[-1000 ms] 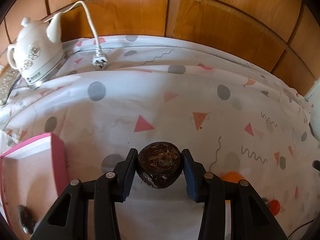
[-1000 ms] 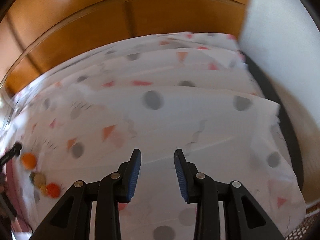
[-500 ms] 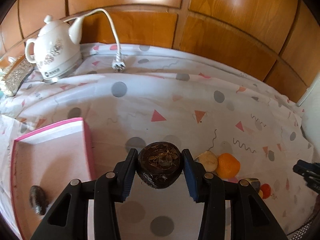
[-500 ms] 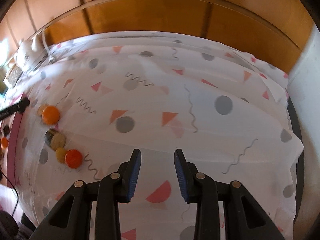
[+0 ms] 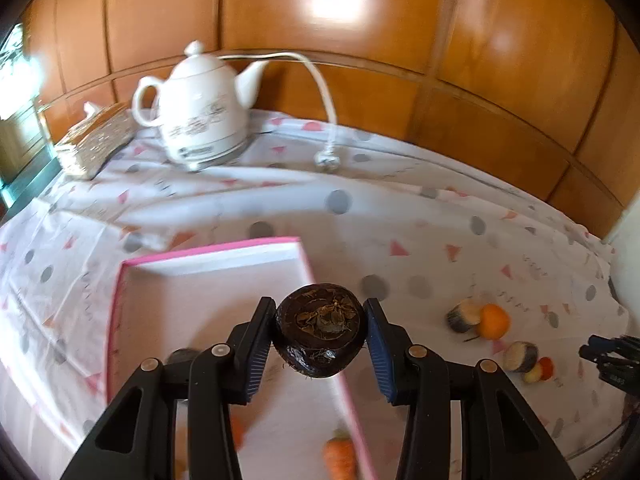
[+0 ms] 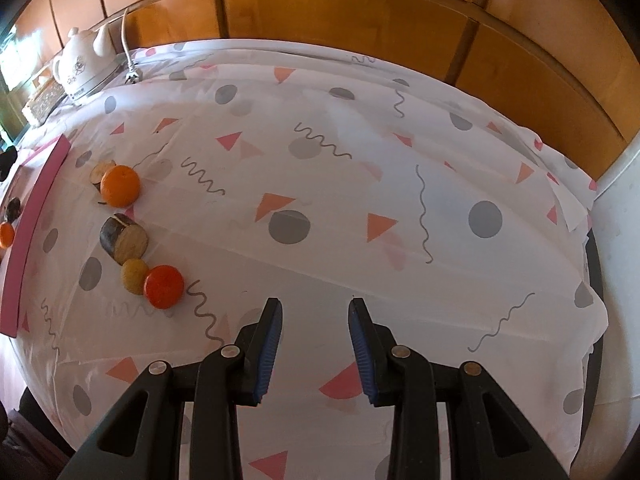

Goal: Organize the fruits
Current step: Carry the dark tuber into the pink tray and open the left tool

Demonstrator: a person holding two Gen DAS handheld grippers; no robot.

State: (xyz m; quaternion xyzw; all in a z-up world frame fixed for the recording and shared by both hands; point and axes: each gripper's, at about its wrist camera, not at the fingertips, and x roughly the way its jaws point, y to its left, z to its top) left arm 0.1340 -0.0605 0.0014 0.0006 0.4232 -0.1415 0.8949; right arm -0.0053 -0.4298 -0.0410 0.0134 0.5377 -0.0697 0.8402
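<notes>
Wood-panelled walls back the desk; left fingers (image 5: 320,336) clamp a dark round brown fruit (image 5: 321,330) over the shallow pink-rimmed tray's (image 5: 208,254) near edge; right fingers (image 6: 315,344) gape, unladen.

Glossy orange-brown wood panelling (image 5: 360,32) runs behind the counter (image 6: 360,184), catching a bright glare of light. A white cloth with grey dots, pink triangles and squiggles covers the counter. At its back left stand a white kettle (image 5: 200,116) with its cord (image 5: 324,100) unplugged and a woven box (image 5: 96,140). A pale wall (image 6: 616,216) borders the right.
</notes>
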